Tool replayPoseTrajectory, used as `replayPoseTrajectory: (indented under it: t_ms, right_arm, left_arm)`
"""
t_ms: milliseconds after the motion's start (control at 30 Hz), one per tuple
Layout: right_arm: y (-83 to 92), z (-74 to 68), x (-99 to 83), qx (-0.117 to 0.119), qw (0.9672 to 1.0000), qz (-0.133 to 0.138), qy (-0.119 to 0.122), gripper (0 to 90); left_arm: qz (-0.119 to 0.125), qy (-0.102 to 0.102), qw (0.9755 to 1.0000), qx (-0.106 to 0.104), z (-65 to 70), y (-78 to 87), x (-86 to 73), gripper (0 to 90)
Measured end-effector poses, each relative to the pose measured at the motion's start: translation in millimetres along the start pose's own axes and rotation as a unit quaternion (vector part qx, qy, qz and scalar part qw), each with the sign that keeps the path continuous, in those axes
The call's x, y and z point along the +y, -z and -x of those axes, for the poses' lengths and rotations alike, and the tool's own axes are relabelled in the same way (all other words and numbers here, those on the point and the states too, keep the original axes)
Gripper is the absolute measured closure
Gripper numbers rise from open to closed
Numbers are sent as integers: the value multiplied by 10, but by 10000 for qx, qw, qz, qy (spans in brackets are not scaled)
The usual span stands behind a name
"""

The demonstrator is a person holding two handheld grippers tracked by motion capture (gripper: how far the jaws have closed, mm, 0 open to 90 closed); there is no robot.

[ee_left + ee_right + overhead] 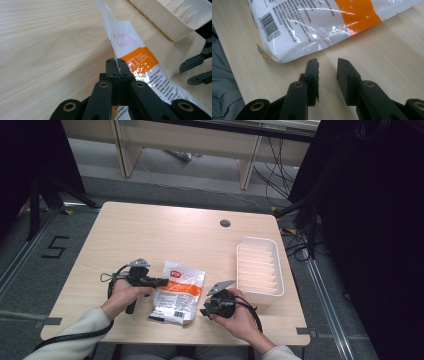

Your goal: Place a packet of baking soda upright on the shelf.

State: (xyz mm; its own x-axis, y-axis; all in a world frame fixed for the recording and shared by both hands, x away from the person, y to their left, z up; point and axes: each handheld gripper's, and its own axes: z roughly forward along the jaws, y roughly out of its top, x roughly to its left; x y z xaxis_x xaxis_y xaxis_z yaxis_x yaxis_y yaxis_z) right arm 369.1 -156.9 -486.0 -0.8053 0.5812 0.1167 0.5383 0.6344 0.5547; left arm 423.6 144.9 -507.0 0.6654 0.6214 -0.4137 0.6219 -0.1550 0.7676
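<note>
Worktop [150,235] is light wood, with a small round grommet hole [225,223] near its far edge, right of centre.

Plastic pouch [177,292] lies near the near edge, about mid-width, between the two grippers. It's white and glossy, with an orange band across it, a red mark near the top, and black print plus a barcode toward the near end. Most of it lies flat; the left gripper view shows its left edge pulled up off the wood.

Left gripper [117,67]: jaws pressed together on that raised pouch edge, pinching the film right at the orange band. High view has it at the pouch's left side, the person's left hand [125,295] wrapped round the handle, cable looping off to the left.

Right gripper [327,68]: jaws apart, nothing between them, tips just short of the pouch's near right edge and not touching it. Bare wood under the gap. The right hand [240,312] holds it close to the near edge, right of the pouch.

White tray [259,267] with ribbed floor sits near the right edge, long side running front to back, well apart from the pouch. Right gripper is just beside its near left corner.
</note>
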Motion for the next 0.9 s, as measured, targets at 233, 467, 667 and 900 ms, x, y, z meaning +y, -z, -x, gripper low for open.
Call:
replayPoseTrajectory:
  t_ms: [233, 467, 667, 900]
  right_arm:
    - [50, 40, 5, -76, 9999, 94, 11, 683]
    - [155, 125, 43, -253, 9991, 309, 144, 540]
    - [294, 210, 167, -436, 9975, 499, 261, 432]
    - [536, 341, 432, -748, 9942, 542, 547, 387]
  left_arm:
    - [221, -107, 9995, -219, 115, 102, 0, 896]
    - [405, -145, 9985, -353, 221, 208, 44, 896]
    - [535, -313, 9969, -483, 352, 254, 94, 897]
    - [633, -406, 9951, -635, 471, 317, 128, 896]
